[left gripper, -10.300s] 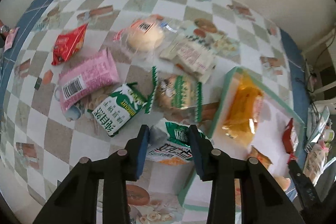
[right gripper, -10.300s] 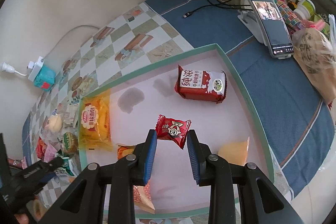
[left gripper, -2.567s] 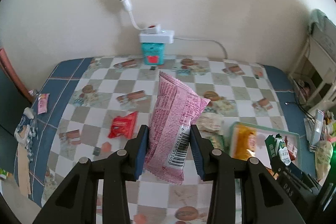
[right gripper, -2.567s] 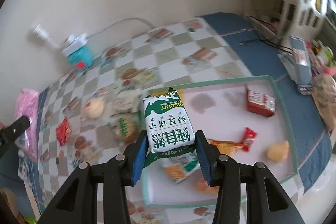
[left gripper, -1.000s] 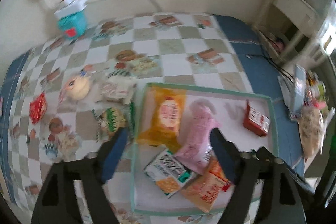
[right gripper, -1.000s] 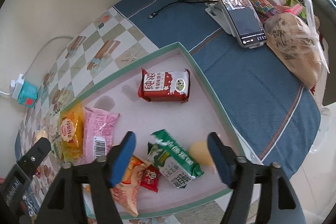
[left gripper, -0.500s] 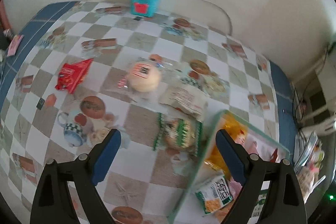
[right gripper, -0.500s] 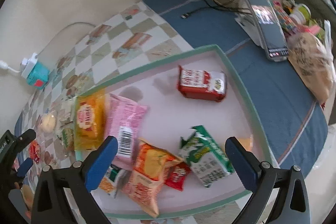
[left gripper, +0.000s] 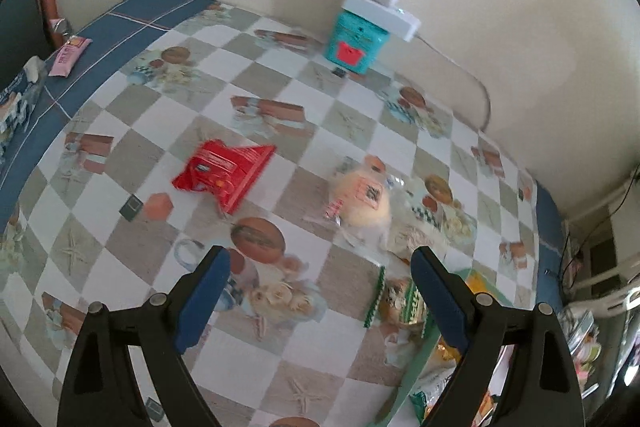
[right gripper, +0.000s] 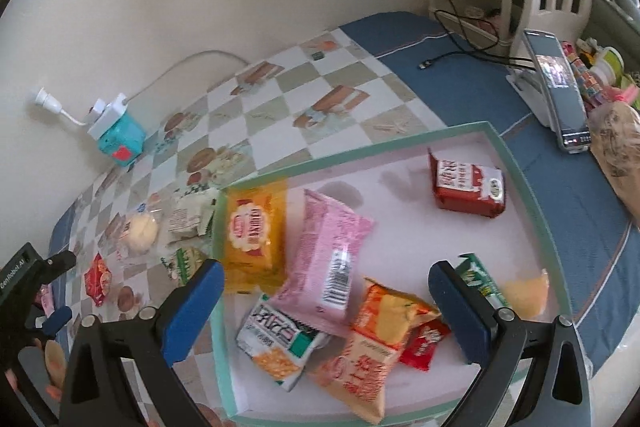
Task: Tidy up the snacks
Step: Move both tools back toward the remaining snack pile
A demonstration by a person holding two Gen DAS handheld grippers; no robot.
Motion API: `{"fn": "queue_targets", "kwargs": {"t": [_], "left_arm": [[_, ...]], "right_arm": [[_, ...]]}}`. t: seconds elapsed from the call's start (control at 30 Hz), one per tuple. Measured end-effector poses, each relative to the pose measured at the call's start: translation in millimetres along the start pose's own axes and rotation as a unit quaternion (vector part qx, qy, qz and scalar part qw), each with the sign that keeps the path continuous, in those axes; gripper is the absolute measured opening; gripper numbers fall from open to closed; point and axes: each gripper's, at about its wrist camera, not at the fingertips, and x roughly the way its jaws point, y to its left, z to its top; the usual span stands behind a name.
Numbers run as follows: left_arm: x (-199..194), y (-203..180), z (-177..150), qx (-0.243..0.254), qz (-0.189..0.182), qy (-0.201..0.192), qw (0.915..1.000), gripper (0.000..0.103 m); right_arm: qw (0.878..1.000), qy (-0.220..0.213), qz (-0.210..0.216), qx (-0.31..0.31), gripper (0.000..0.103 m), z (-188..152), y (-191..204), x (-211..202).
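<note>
My left gripper is open and holds nothing, above the checked tablecloth. Beyond it lie a red snack pack, a wrapped bun and a green-striped pack. My right gripper stands wide open and holds nothing, over the green-rimmed tray. In the tray lie a pink pack, a yellow pack, a red box pack, a green pack, an orange pack and other small packs. The left gripper shows at the left edge of the right wrist view.
A teal box with a white power strip on top stands by the wall. A phone on a stand, cables and a brown bag are on the blue cloth right of the tray. A small pink packet lies far left.
Both grippers let go of their packs: the pink and the green one now lie in the tray. The left view has swung from the tray to the loose snacks on the table.
</note>
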Motion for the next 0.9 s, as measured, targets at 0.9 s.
{"fn": "queue_targets", "kwargs": {"t": [0.9], "left_arm": [[-27,69,51,-0.022,-0.027,-0.091,0.9953,0.092]], "right_arm": [[0.990,-0.033,0.065,-0.116,0.099,-8,122,13]]}}
